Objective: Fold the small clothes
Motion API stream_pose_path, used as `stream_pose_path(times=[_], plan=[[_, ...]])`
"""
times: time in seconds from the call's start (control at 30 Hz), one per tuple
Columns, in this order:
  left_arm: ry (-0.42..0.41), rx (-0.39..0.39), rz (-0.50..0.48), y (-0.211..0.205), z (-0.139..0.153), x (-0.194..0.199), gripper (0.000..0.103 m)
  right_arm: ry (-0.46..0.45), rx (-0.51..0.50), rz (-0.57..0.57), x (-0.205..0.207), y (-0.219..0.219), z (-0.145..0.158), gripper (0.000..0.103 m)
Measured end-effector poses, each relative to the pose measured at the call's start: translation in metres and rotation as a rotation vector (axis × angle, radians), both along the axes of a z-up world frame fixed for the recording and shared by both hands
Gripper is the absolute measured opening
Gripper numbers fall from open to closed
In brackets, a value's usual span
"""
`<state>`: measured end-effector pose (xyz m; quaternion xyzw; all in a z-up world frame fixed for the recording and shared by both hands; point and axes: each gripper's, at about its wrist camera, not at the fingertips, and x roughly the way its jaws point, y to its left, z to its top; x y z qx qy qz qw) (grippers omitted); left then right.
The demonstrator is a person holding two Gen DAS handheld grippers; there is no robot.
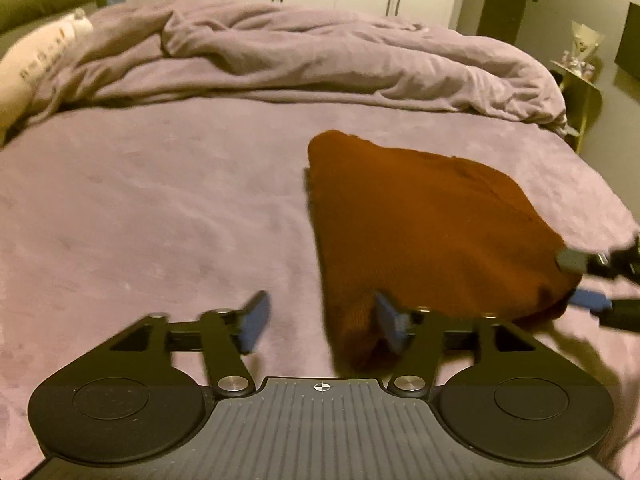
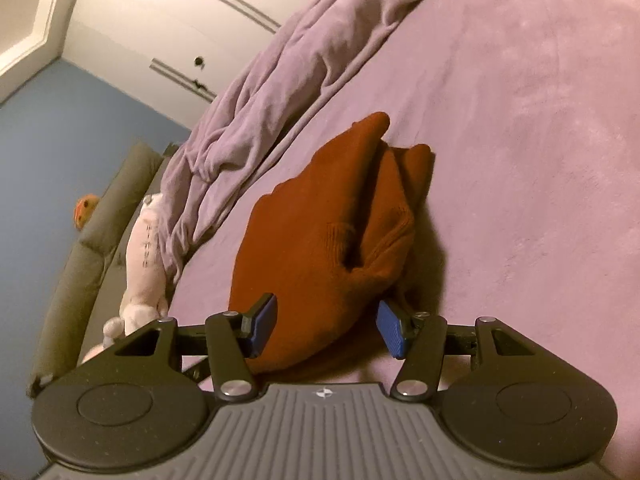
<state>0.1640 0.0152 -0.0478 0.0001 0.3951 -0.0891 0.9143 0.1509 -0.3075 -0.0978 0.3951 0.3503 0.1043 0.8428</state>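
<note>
- Nearest the lens in the left wrist view, the left gripper (image 1: 318, 322) fills the bottom edge, its blue pads spread wide and gripping nothing; the pad at 4 o'clock sits just at the near corner of the garment (image 1: 420, 224), which is not between the pads.
- In the right wrist view, the right gripper (image 2: 326, 328) stands apart too, its jaws straddling the near edge of the cloth; the pads do not appear to press it, so it looks released.
- The right gripper's tips also show at 3 o'clock in the left view, by the garment's near right corner.
- The garment, a rust-brown knit, lies on the purple bedsheet (image 1: 152, 208), right of centre in the left view, around 3 o'clock.
- It looks already folded into a compact, thick bundle: layered flaps, a rounded near edge, and a ridge running towards 12 o'clock in the right view.
- Judging by that, the folding seems mostly done; the far end still looks uneven and pointed, so a final tidy or one more fold may remain.
- A rumpled purple duvet (image 1: 320, 52) lies at 12 o'clock and a pale plush toy (image 2: 146, 256) at 9 o'clock in the right view.
</note>
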Motion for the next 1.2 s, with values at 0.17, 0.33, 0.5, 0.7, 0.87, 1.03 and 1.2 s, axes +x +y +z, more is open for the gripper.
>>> stream_pose_path(times=[0.17, 0.33, 0.5, 0.7, 0.87, 1.03, 1.2], plan=[[-0.069, 0.114, -0.041, -0.018, -0.007, -0.021, 0.082, 0.006, -0.01, -0.035, 0.007, 0.009, -0.007, 0.048], [-0.037, 0.159, -0.09, -0.041, -0.028, -0.016, 0.082, 0.008, 0.05, -0.068, 0.005, 0.007, -0.014, 0.043], [-0.03, 0.162, -0.001, -0.047, -0.035, 0.0, 0.08, 0.002, -0.023, -0.07, 0.006, 0.011, -0.011, 0.017], [0.066, 0.056, 0.087, -0.014, -0.031, 0.006, 0.082, 0.005, -0.17, -0.065, 0.002, 0.014, -0.013, 0.016], [0.039, 0.066, 0.113, 0.002, -0.004, -0.011, 0.081, -0.002, -0.307, -0.063, -0.009, 0.021, 0.004, 0.025], [-0.039, 0.068, 0.123, 0.0, 0.024, -0.003, 0.084, -0.048, -0.5, -0.089, -0.02, 0.037, 0.035, 0.027], [0.016, 0.09, 0.094, -0.02, 0.01, 0.023, 0.086, -0.12, -0.649, -0.01, -0.009, 0.061, 0.052, 0.027]])
